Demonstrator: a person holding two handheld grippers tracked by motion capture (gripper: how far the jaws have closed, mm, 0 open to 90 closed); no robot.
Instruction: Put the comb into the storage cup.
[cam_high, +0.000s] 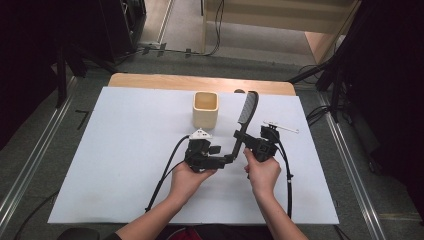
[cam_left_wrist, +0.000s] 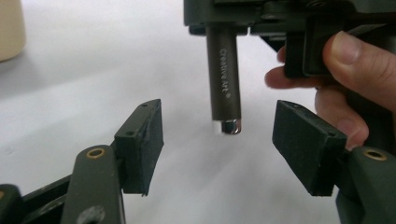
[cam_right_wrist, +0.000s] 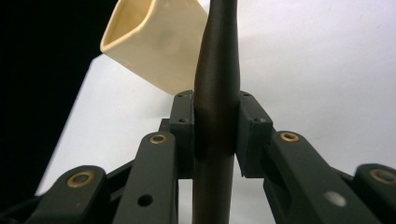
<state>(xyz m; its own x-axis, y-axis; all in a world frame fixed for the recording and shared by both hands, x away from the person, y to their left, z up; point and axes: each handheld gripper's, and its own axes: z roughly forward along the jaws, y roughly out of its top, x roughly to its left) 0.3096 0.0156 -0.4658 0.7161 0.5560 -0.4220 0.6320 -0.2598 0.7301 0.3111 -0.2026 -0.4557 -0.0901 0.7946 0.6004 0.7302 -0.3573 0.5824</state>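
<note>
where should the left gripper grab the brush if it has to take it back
On the bare handle below the right gripper, which is shut on it higher up. Come level from the side: the left gripper's open jaws already flank the round, straight shaft and its metal end cap.

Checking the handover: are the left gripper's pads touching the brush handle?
Apart. In the left gripper view the left gripper stands open, with clear gaps between both pads and the brush handle; the right gripper clamps it.

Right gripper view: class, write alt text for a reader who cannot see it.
The right gripper has its two black fingers shut on a dark brush handle that runs up between them. Behind it a cream square cup stands on a white table.
</note>
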